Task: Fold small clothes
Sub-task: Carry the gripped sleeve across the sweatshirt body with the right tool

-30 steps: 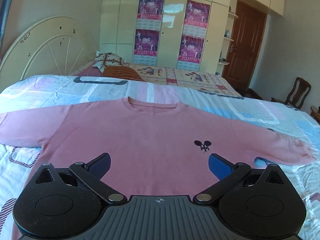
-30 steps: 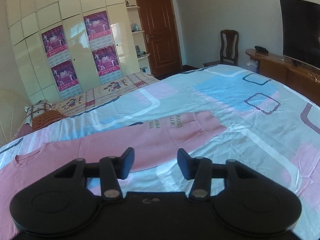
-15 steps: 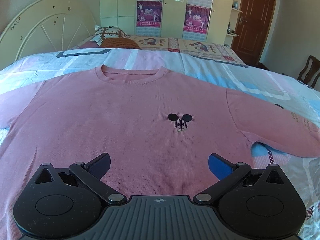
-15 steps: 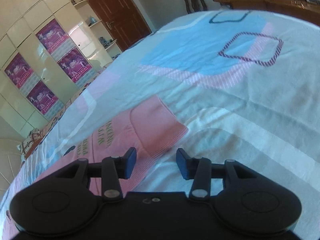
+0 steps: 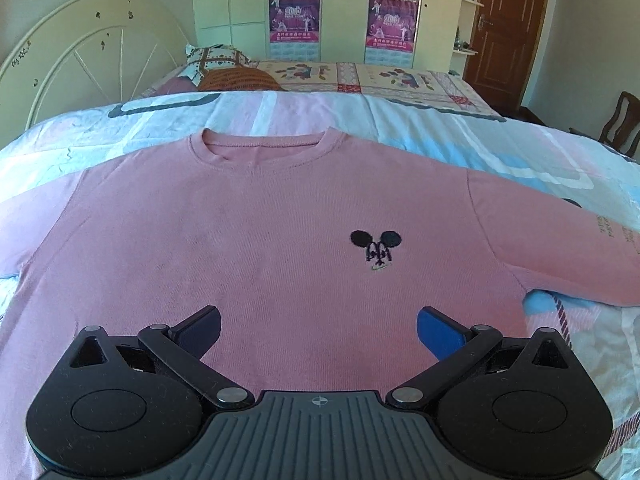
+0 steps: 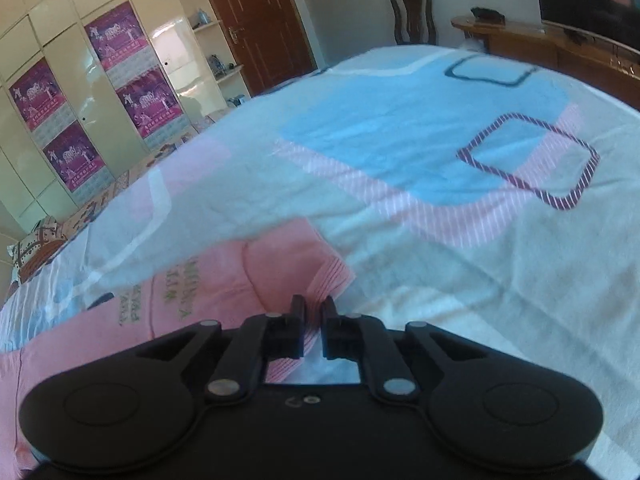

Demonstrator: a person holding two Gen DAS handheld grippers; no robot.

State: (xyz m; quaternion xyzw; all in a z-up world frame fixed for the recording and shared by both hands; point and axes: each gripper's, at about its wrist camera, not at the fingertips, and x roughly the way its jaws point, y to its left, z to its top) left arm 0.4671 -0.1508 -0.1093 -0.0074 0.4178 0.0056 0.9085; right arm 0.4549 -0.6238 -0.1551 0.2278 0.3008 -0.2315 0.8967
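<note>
Flat on the patterned bedspread (image 5: 440,148) lies a pink long-sleeved shirt (image 5: 248,232), front up, with a ribbed round neckline and a small dark mouse-head emblem (image 5: 375,249) on the chest; its sleeves stretch out sideways. Over its lower front, the left gripper (image 5: 319,330) has its jaws wide apart. At the striped cuff (image 6: 316,280), the right gripper (image 6: 313,312) has just been closing, its narrowed jaws at the cuff's edge. Beyond the cuff is open bedspread.

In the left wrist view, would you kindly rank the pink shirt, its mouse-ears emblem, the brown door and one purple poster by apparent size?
1. pink shirt
2. brown door
3. purple poster
4. mouse-ears emblem
Nearness to the camera inflates the shirt and emblem.
</note>
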